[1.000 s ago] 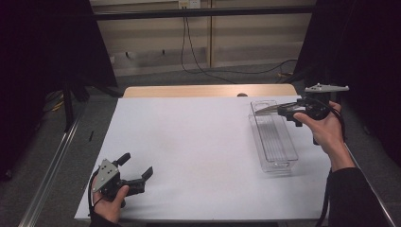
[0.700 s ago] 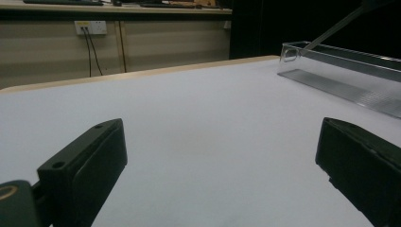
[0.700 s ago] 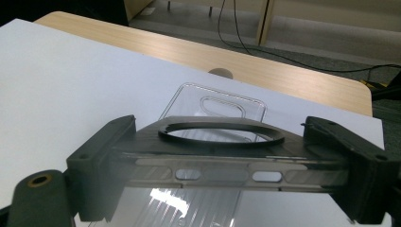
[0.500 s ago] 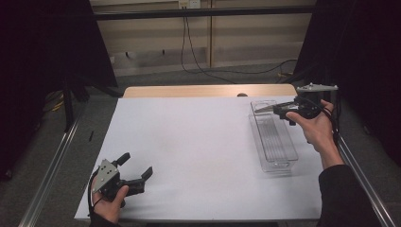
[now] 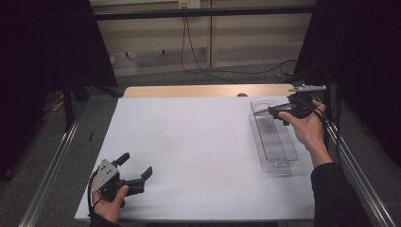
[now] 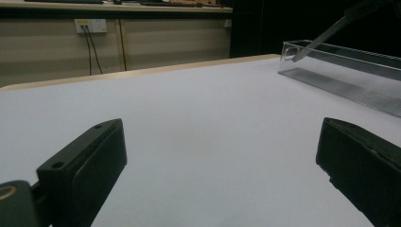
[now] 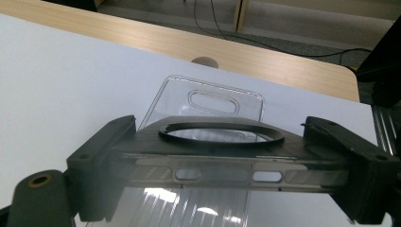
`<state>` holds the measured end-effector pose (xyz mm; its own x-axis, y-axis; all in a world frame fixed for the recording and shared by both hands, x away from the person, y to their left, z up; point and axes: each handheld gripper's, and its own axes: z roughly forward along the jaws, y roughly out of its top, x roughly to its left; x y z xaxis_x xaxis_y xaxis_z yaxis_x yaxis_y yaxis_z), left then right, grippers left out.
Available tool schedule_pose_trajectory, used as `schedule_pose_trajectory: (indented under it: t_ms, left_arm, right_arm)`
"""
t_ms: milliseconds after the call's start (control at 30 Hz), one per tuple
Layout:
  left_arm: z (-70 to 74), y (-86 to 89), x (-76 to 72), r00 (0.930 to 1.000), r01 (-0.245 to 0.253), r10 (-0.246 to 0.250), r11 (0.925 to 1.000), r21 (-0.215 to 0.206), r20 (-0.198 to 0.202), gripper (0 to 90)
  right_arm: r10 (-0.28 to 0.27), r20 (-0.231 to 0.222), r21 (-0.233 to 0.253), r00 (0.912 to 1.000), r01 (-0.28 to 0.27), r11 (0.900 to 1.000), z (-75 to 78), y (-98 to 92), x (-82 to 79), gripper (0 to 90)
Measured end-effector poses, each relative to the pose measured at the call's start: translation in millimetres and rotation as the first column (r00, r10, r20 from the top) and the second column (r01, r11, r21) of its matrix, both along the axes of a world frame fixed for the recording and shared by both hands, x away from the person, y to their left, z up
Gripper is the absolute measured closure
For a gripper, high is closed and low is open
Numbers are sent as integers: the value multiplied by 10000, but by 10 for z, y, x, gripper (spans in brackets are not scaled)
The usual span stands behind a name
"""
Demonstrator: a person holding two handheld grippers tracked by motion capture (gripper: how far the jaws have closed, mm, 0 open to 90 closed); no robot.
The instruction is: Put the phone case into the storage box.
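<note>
The right gripper held a clear phone case clenched between its fingers, flat above the far end of the transparent ribbed tray by the worktop's right edge. To seat it well, it probably needed lowering level and centred between the tray's glossy walls. The left gripper rested released, fingers spread, near the matte white worktop's near-left corner.

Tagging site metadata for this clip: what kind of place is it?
Probably a lab data-collection bay, not a home. A table under a plain white sheet, dark curtains on both sides, and a wall socket feeding cables that trail over grey carpet.
</note>
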<state>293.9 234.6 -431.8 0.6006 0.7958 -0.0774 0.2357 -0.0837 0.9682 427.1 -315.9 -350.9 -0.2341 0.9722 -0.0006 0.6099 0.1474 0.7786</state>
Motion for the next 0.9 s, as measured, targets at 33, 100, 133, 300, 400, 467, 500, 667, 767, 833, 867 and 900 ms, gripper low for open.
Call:
schedule_pose_trajectory:
  t_ms: [33,100,133,300,400,467,500,667,767,833,867,900]
  left_arm:
    - [-1,-3,1,10000,-12,12,10000,5,10,26]
    - [2,0,-1,10000,69,-70,9999,109,45,27]
    - [4,-6,-8,10000,82,-82,10000,54,36,26]
    - [0,-10,-3,10000,82,-82,9999,107,33,26]
    - [-2,-6,0,10000,46,-46,10000,74,20,26]
    - [0,-7,1,10000,57,-57,9999,111,9,26]
    - [6,-3,0,10000,79,-79,9999,105,15,27]
    - [0,7,6,10000,-37,37,10000,18,-27,27]
    - [1,-1,4,10000,55,-55,10000,43,-6,27]
    - [2,-1,4,10000,61,-61,9999,142,21,27]
    - [1,-1,4,10000,57,-57,9999,132,17,27]
    - [0,1,5,10000,55,-55,9999,129,14,27]
  right_arm:
    - [-53,-9,19,10000,53,10000,-3,9,6,120]
    - [-73,-31,40,10000,73,10000,-13,22,18,120]
    - [-53,-45,-9,10000,53,10000,-23,30,27,120]
    - [-221,-205,-99,9995,219,9997,-65,60,69,120]
    - [-226,-225,-130,9995,223,9997,-76,77,92,120]
    - [-289,-272,-123,9992,286,9995,-86,91,105,120]
    - [-290,-288,-149,9992,285,9995,-96,95,111,120]
    - [-421,-288,-149,9987,417,9990,-108,111,132,120]
    - [-540,-302,-137,9981,536,9985,-114,123,139,120]
    - [-587,-367,-172,9976,581,9982,-125,133,148,120]
    - [-610,-382,-158,9974,604,9980,-133,138,156,120]
    - [-615,-377,-160,9974,610,9980,-137,141,161,120]
